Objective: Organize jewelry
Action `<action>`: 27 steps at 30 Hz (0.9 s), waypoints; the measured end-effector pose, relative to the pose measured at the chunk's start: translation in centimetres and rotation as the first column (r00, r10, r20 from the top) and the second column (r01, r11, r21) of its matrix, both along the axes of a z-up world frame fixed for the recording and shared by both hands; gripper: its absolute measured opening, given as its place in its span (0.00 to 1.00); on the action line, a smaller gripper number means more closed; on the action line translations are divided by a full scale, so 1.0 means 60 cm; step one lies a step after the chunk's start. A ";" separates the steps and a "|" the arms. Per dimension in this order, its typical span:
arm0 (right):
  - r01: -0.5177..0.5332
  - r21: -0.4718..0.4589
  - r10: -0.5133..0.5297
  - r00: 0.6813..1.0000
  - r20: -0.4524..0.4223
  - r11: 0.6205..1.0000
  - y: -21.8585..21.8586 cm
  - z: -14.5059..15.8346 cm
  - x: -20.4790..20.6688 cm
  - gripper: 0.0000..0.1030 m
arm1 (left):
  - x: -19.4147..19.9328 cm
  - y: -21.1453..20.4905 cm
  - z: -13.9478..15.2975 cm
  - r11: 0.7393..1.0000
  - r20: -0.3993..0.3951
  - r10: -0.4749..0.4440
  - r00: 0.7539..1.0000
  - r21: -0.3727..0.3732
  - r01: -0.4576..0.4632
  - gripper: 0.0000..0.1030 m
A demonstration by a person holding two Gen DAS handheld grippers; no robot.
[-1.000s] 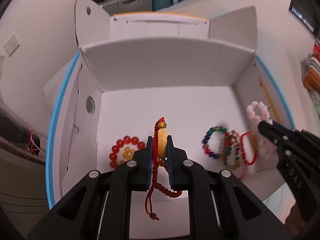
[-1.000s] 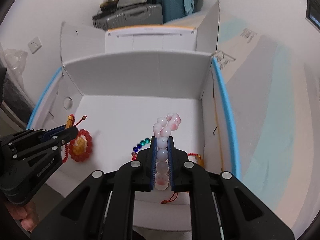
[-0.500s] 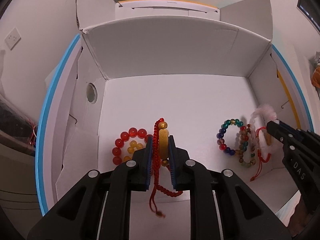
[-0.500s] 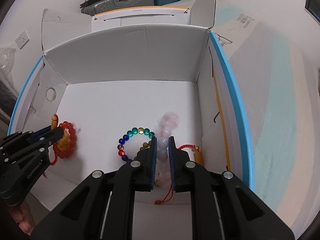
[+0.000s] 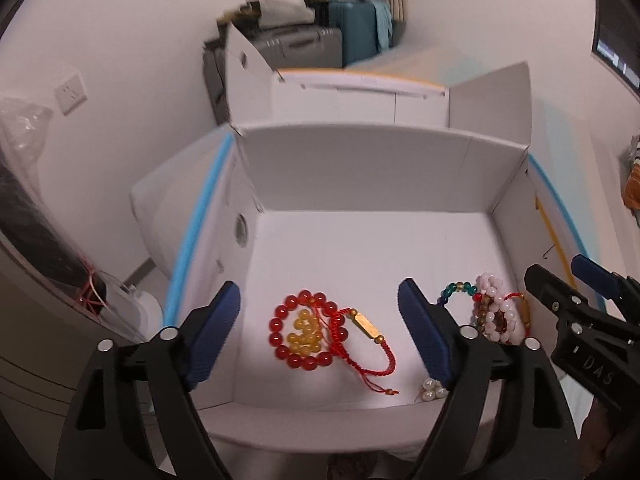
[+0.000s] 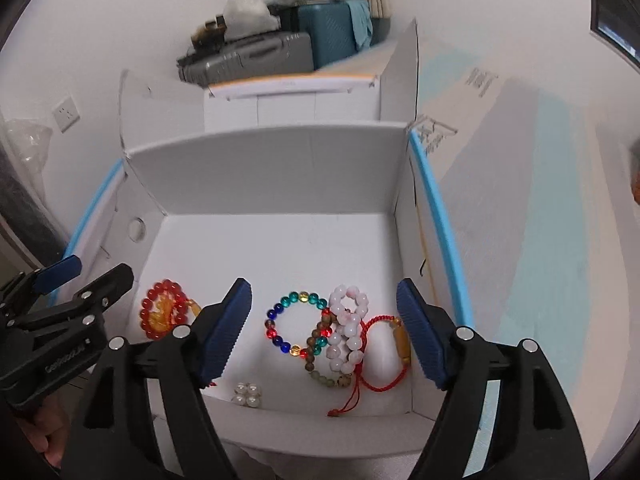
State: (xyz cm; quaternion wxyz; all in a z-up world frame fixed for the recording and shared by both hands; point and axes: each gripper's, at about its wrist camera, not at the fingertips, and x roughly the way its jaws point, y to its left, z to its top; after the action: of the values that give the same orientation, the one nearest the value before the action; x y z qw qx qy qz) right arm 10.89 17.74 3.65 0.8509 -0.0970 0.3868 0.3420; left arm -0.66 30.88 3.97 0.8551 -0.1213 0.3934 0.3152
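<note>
While ribbed jaws open, glossy round beads [image 5: 306,330] rest on matte cardboard [image 5: 360,176].

From where I sit, a plain white wall [image 6: 120,20] fills the back of the room. A white wall socket [image 6: 66,112] sits at the left edge of the frame. At top centre, luggage is piled against the wall: a grey suitcase [image 6: 256,58] lying flat and a teal suitcase [image 6: 332,36] with a light blue cloth [image 6: 362,24] draped over it. Lighting is soft and even.
</note>
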 end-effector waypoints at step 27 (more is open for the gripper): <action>0.093 0.101 -0.109 0.980 0.168 0.991 -0.141 0.008 -0.206 0.93 | -0.206 -0.125 0.011 0.993 0.135 -0.054 0.989 0.112 0.039 0.94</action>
State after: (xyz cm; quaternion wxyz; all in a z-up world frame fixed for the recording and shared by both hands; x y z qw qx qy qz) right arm -1.50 9.28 4.15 0.9012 -0.0670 0.2994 0.3062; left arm -13.02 23.40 4.60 0.8927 -0.0868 0.3186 0.3068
